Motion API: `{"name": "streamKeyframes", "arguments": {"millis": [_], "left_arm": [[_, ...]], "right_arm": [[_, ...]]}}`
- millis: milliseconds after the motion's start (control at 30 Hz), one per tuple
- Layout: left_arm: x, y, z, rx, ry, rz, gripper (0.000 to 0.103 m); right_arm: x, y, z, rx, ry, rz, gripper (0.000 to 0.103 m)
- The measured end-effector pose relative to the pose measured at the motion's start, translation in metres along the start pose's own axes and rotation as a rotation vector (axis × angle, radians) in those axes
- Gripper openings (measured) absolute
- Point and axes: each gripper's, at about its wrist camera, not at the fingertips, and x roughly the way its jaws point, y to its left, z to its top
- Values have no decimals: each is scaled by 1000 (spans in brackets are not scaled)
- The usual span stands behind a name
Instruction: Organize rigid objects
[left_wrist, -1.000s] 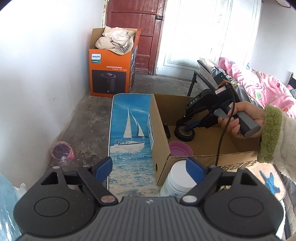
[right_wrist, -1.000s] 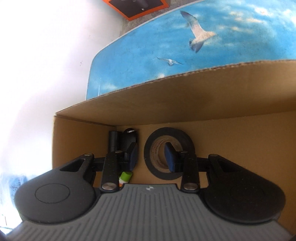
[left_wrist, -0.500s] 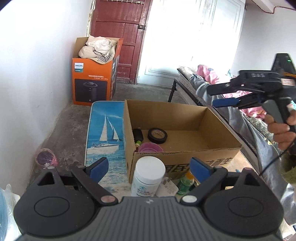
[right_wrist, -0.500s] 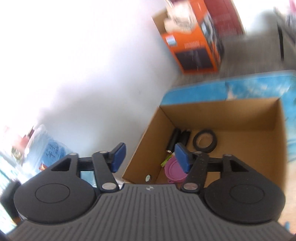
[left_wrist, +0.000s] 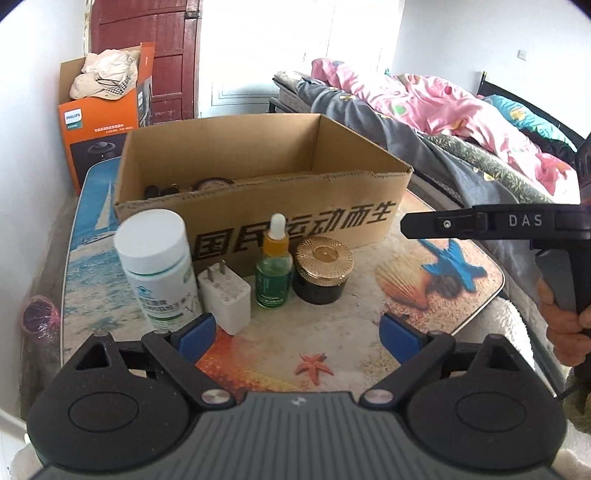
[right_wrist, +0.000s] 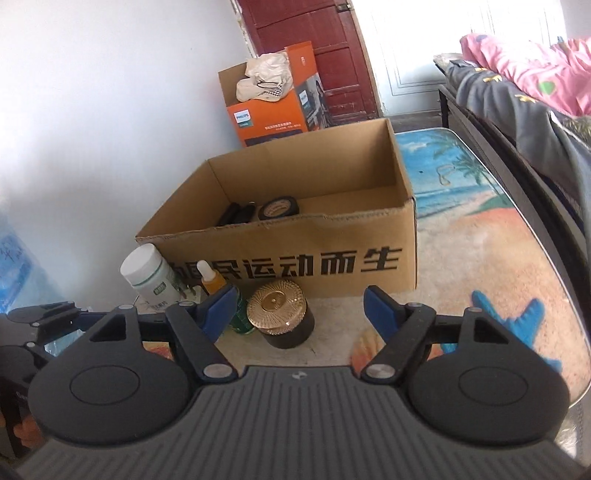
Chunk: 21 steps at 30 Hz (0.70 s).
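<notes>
Box: cardboard box (left_wrist: 295, 221) on beach-print table (left_wrist: 424, 314); tape roll (right_wrist: 279, 208) + dark items inside, at its left end.
In front of box: white pill bottle (left_wrist: 157, 269), white plug adapter (left_wrist: 225, 295), green dropper bottle (left_wrist: 274, 273), gold-lid jar (left_wrist: 321, 271), in a row, close together.
L gripper (left_wrist: 297, 334): jaws wide apart, nothing btwn, near the row.
R gripper (right_wrist: 299, 306): jaws apart, closing slightly, nothing gripped; jar seen btwn the tips.
Bkgd: orange carton (left_wrist: 99, 122), bed w/ pink quilt (left_wrist: 424, 103).
</notes>
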Motion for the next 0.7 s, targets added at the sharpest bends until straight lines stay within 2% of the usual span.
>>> {"name": "streamKeyframes", "arguments": {"millis": [100,167,267,433,700], "left_arm": [[19,-20,-4,39,-20,5,93],[30,-31,-6,59,-24,-1,87],[45,-43,-5,88,-32,-6,86],[64,-51,0,122,-34,27,90],[90,-50,6,139,-8,25,90]], "right_arm": [[18,-14,-9,60,21,38,56],[23,-19,-4,76,30,63,52],[33,-25,4,99,53,107,48],[59,-29,15,102,111,177,46],[99,-29,22,81,176,202,46]]}}
